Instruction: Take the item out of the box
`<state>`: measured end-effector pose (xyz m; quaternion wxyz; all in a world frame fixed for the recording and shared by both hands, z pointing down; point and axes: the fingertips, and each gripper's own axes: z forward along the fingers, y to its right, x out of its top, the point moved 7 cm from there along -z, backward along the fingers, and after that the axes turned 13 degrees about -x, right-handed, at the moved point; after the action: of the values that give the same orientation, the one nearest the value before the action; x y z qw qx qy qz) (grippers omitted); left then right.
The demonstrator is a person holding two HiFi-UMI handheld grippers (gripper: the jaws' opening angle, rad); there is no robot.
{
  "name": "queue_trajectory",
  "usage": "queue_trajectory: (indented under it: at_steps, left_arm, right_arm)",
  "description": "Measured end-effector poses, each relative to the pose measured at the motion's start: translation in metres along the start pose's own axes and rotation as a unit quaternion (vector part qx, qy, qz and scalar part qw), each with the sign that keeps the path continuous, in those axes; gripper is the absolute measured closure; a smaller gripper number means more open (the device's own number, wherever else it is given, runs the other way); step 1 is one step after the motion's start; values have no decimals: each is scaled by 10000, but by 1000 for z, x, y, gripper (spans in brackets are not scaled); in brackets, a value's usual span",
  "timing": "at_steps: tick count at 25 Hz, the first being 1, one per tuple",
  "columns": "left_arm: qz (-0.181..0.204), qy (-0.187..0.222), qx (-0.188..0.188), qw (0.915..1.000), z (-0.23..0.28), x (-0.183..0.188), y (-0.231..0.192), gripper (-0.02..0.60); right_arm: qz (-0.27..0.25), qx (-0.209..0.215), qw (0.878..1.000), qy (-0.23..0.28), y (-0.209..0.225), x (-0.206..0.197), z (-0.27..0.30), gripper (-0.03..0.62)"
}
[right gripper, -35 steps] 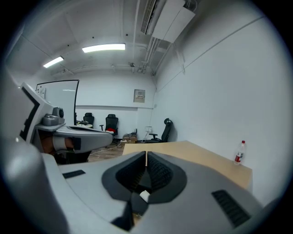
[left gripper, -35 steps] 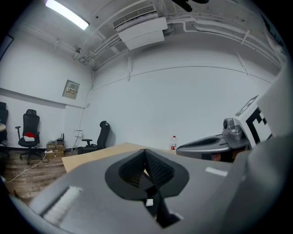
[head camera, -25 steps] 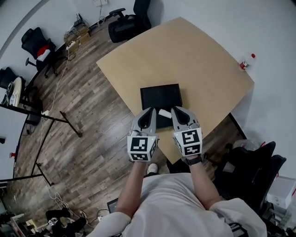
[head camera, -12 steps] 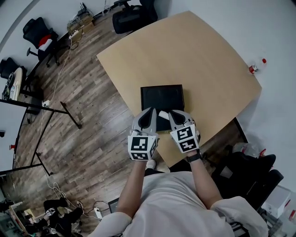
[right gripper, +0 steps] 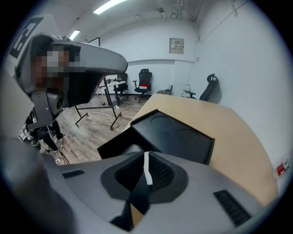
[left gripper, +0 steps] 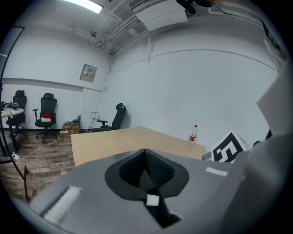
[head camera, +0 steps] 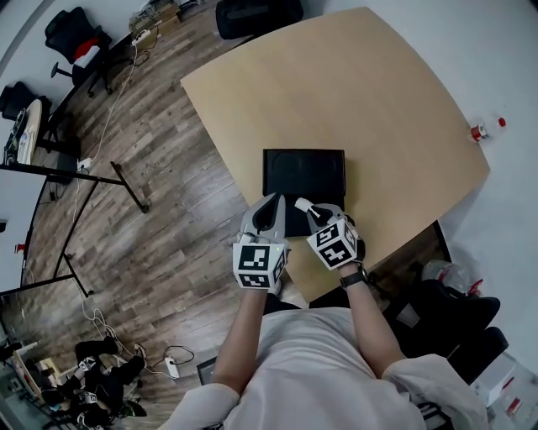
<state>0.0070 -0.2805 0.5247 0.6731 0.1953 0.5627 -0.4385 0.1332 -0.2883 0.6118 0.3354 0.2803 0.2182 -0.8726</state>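
Observation:
A black box lies flat on the tan table, near its front edge. In the right gripper view its dark inside shows just ahead of the jaws. My right gripper hangs over the box's near edge, rolled to one side. It is shut on a thin white item, which shows as a small white piece at the gripper's tip. My left gripper sits close beside it at the box's near left corner, jaws shut with nothing seen between them.
A small bottle with a red cap stands at the table's far right edge. Office chairs stand beyond the table. A black metal frame stands on the wood floor at the left, and a dark chair sits at the right, near the person.
The right gripper has rolled to the left with the white item at its tip. The left gripper has hardly moved. The head view has shifted, so the box sits further right.

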Motion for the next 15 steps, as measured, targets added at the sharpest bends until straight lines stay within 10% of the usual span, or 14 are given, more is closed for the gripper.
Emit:
queue_trajectory:
  at_steps: [9, 15]
  left_arm:
    - [-172, -188, 126, 9996, 7, -14, -12, 572]
    - [-256, -272, 151, 9992, 8, -23, -19, 573]
  right_arm:
    - [-298, 301, 9975, -562, -4, -22, 34, 572]
    - [-497, 371, 9948, -805, -11, -31, 54, 461]
